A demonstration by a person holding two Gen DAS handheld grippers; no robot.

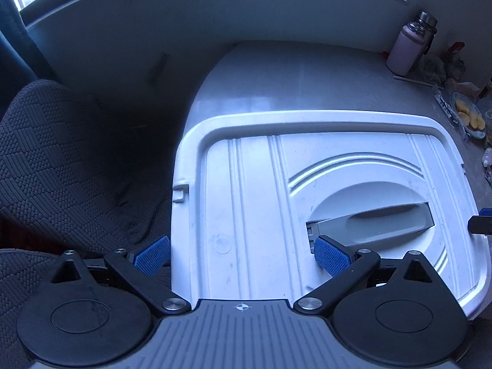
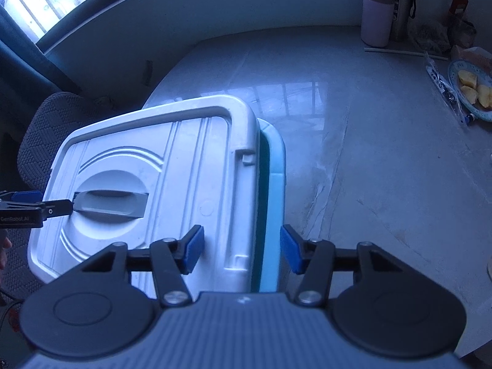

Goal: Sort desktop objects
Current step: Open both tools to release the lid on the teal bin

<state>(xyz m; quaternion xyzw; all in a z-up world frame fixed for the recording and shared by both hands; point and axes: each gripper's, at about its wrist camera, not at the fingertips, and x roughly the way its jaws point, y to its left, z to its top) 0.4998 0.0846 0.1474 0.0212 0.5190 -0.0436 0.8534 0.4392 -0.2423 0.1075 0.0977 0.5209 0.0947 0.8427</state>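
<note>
A white box lid (image 1: pixel 261 200) with a grey recessed handle (image 1: pixel 378 224) sits on a light blue storage box (image 2: pixel 273 190) at the table's near left corner. My left gripper (image 1: pixel 243 255) is open over the lid's left side, its right finger beside the handle's left end. In the right wrist view the lid (image 2: pixel 172 178) lies askew on the box, and my right gripper (image 2: pixel 241 252) is open, its fingers astride the lid's right edge and the blue box rim. The left gripper (image 2: pixel 46 206) shows at the handle's (image 2: pixel 110 204) left end.
A pink bottle (image 2: pixel 376 12) and a steel flask (image 2: pixel 401 3) stand at the back right. A plate of fruit pieces (image 2: pixel 473 92) and a plastic-wrapped item (image 2: pixel 442 86) lie at the right. A dark patterned chair (image 1: pixel 61 169) stands left of the glossy grey table (image 2: pixel 369 153).
</note>
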